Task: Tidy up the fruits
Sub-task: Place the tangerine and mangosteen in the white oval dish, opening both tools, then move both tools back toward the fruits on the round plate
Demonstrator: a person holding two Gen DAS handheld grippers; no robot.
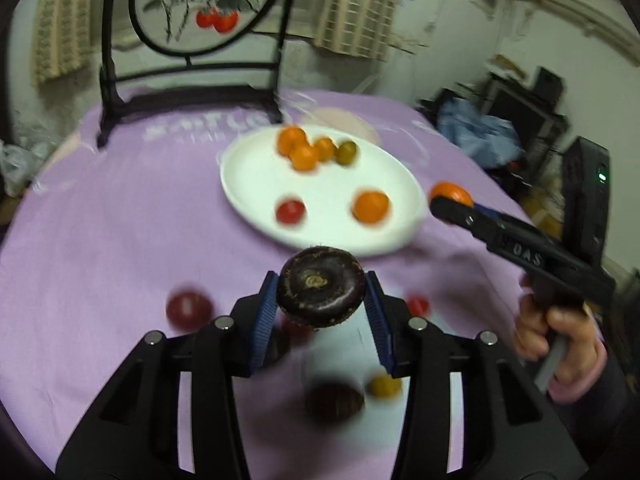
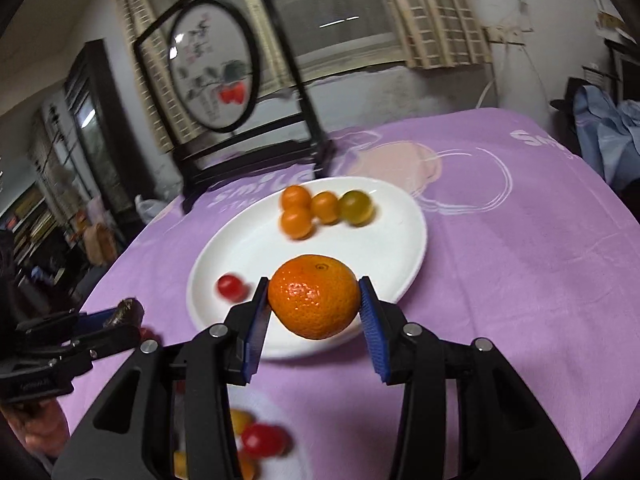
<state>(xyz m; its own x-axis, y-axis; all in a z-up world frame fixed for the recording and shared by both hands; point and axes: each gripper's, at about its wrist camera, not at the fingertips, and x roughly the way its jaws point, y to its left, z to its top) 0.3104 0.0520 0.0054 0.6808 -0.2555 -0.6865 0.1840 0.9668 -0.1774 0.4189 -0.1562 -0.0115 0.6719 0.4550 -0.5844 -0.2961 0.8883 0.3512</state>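
Our left gripper [image 1: 320,294] is raised above the purple cloth [image 1: 100,220], near the white plate's [image 1: 256,184] near rim, its jaws closed on a dark round fruit [image 1: 320,288]. Our right gripper [image 2: 314,300] hangs level over the plate's near edge, jaws clamped on a mandarin [image 2: 314,296]. Small orange fruits [image 2: 298,210] cluster at the plate's far side; a red one [image 2: 230,286] lies left.

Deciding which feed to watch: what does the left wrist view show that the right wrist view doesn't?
Only the left wrist view shows a loose orange fruit on the white plate and a dark red fruit on the purple cloth. Only the right wrist view shows the mandarin whole between the right gripper pads. Both show the left gripper clamping the dark water chestnut, the plate's orange cluster and its red tomato.
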